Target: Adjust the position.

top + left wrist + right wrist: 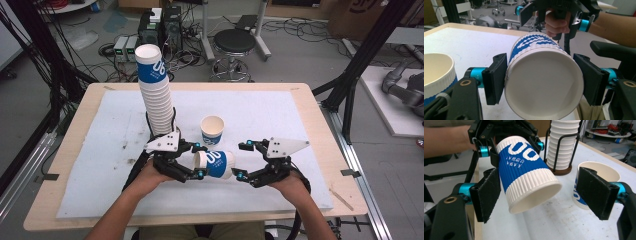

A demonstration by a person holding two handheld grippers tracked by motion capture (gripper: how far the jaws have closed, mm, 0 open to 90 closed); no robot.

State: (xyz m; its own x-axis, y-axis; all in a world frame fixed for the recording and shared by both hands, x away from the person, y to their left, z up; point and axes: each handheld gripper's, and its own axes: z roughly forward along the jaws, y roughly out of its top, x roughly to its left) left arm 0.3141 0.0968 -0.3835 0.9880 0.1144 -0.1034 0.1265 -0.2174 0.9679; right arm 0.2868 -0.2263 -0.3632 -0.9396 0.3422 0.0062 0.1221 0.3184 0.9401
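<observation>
We clamp our left gripper (199, 160) on the sideways cup (216, 164), its mouth facing our wide-open right gripper (242, 161) for a handover.

Your work surface is a light wooden table (310, 107) covered almost edge to edge by a white sheet (260, 112), smudged with dark marks at your left. Directly on the sheet stand a wire holder on a round brown base (560, 171) carrying a tall stack of cups (154, 95), and, just beside it, one upright cup (212, 130).
</observation>
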